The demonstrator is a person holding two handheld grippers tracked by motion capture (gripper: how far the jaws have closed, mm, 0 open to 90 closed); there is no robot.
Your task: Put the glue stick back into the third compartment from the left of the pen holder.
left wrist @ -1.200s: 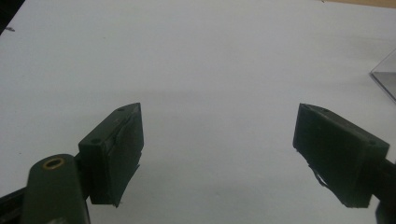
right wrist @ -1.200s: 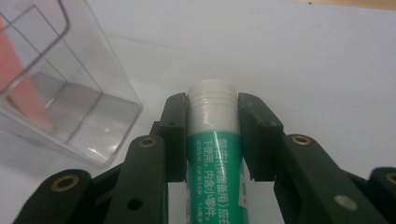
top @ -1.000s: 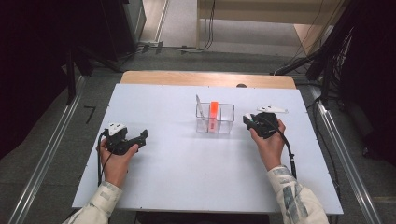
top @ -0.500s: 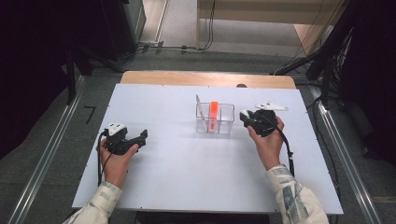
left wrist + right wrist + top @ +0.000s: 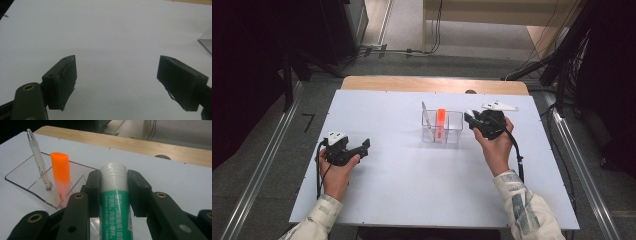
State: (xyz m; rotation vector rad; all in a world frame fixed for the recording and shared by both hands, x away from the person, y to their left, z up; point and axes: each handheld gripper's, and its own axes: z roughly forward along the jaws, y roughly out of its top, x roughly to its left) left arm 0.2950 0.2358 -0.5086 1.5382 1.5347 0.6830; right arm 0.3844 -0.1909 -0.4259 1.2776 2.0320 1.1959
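Hands grip both tools over the white surface (image 5: 412, 190) in the high view; the right tool (image 5: 476, 121) sits just beside a clear organiser (image 5: 442, 133). Left gripper view: left tool (image 5: 117, 82) jaws wide apart, nothing between. Right gripper view: jaws clamped on a green glue stick (image 5: 115, 205), near the orange highlighter (image 5: 60, 171) and pen (image 5: 38, 157).

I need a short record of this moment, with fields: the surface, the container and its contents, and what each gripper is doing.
surface: white table
container: clear plastic organizer, with compartments
contents: orange highlighter and white pen, both standing inside
left gripper: open, holding nothing, over bare table
right gripper: shut on a green glue stick with white cap, beside the organizer
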